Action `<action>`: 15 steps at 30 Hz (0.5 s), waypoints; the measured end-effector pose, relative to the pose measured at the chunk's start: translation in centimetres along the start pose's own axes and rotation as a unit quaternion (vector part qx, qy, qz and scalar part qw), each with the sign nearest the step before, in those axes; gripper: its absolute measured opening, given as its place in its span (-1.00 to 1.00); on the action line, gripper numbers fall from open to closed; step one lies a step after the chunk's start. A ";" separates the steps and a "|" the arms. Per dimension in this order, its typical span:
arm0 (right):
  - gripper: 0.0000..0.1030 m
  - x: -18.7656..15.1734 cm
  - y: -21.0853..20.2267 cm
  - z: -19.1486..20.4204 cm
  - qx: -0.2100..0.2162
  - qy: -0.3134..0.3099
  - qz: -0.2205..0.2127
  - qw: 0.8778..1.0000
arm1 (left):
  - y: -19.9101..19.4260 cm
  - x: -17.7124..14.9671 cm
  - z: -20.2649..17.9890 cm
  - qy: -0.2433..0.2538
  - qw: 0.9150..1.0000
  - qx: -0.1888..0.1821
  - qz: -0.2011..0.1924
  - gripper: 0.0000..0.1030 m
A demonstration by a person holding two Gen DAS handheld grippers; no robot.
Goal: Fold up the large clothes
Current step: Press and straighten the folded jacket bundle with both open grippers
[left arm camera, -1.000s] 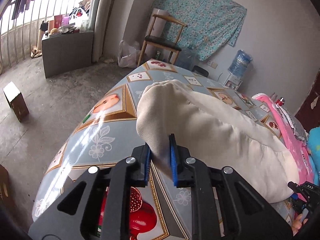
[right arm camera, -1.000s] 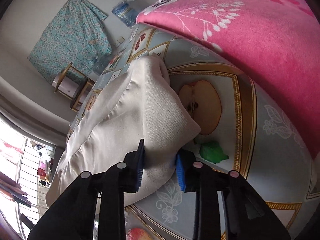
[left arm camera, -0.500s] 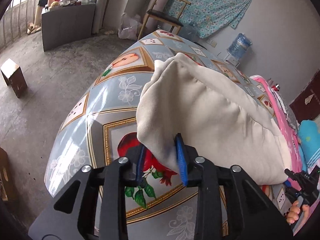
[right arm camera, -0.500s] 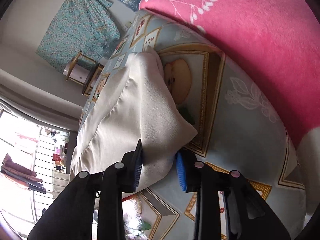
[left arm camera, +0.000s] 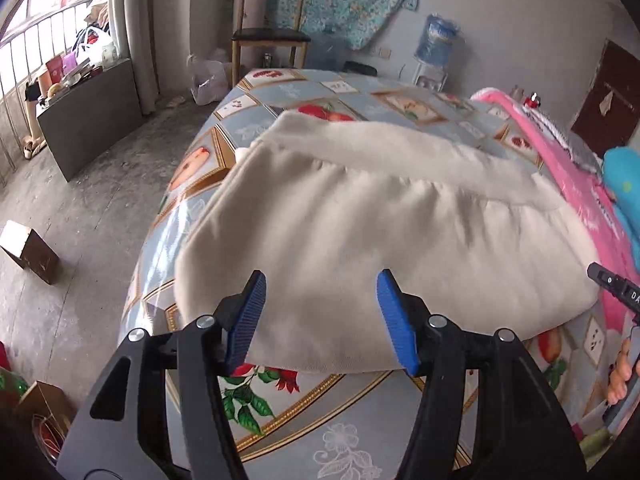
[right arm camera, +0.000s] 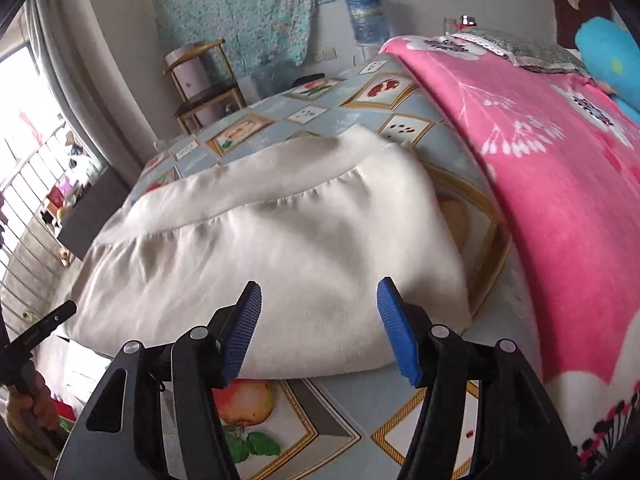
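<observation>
A large cream garment (left arm camera: pixel 372 224) lies folded over on the fruit-patterned bed sheet (left arm camera: pixel 304 416); it also shows in the right wrist view (right arm camera: pixel 288 248). My left gripper (left arm camera: pixel 320 316) is open, its blue pads spread just above the garment's near edge, holding nothing. My right gripper (right arm camera: pixel 318 322) is open too, above the garment's near right corner, empty. The right gripper's tip (left arm camera: pixel 616 286) shows at the right edge of the left wrist view, the left gripper's (right arm camera: pixel 40 328) at the left of the right wrist view.
A pink flowered blanket (right arm camera: pixel 560 184) covers the bed's right side, with a blue pillow (right arm camera: pixel 608 52) behind. A wooden chair (left arm camera: pixel 268 44) and a water bottle (left arm camera: pixel 438 38) stand by the far wall. A cardboard box (left arm camera: pixel 30 250) sits on the floor left.
Both grippers have opened and let go of the garment's edge. The garment has dropped flat onto the bed, and both grippers have pulled back slightly toward me.
</observation>
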State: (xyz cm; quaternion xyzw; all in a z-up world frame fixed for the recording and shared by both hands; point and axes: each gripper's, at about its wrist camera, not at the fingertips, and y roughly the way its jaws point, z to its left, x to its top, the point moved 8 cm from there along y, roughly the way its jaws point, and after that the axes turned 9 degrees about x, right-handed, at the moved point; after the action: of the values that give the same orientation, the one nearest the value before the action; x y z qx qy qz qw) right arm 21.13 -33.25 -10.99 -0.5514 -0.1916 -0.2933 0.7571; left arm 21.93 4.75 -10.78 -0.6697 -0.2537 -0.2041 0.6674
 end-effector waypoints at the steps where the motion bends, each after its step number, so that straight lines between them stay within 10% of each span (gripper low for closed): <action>1: 0.15 -0.3 1.0 -0.7 -0.001 -0.008 0.014 1.000 | 1.2 -0.5 0.2 0.007 1.000 0.010 0.011 0.08; 8: 0.03 2.7 -0.8 1.2 0.038 -0.030 0.041 0.998 | -0.2 1.8 0.4 0.051 0.998 0.011 -0.028 0.04; 15: 0.03 5.2 6.9 5.7 0.016 -0.122 0.080 0.989 | 5.9 4.9 -3.6 0.114 0.992 0.044 0.019 0.16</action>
State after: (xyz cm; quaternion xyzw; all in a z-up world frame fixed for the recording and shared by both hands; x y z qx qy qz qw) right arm 29.74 -27.50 -10.95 -0.5846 -0.2427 -0.1591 0.7576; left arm 29.58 1.55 -12.34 -0.6167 -0.1715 -0.2548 0.7248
